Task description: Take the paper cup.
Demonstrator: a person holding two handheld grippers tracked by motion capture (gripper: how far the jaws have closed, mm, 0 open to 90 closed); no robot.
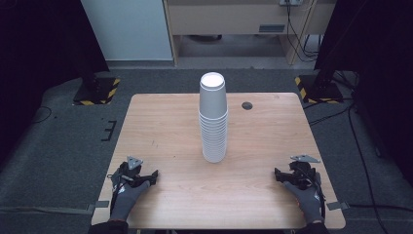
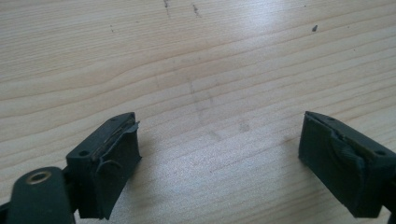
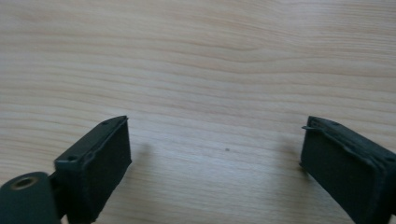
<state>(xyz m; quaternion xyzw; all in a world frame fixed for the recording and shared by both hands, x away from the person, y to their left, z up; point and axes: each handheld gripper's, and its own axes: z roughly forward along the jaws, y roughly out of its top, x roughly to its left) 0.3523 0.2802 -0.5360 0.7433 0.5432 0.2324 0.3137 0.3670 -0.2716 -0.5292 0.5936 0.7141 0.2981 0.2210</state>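
One tall stack of white paper cups (image 1: pixel 213 122) stands upside down near the middle of the wooden desk (image 1: pixel 165 126), upright, with the flat base of the top cup facing up. A small dark round hole (image 1: pixel 247 105) in the desk lies just to the right of the stack, toward the far edge. Well apart from the cups, at the near left corner, the left claw (image 1: pixel 154 174) rests low over the desk in a gloved hand (image 1: pixel 127 200); in the left gripper view its jaws stand wide apart with nothing but bare wood between them. At the near right corner the right claw (image 1: pixel 277 173) sits the same way in the other gloved hand (image 1: pixel 308 197), jaws spread wide and empty in the right gripper view.
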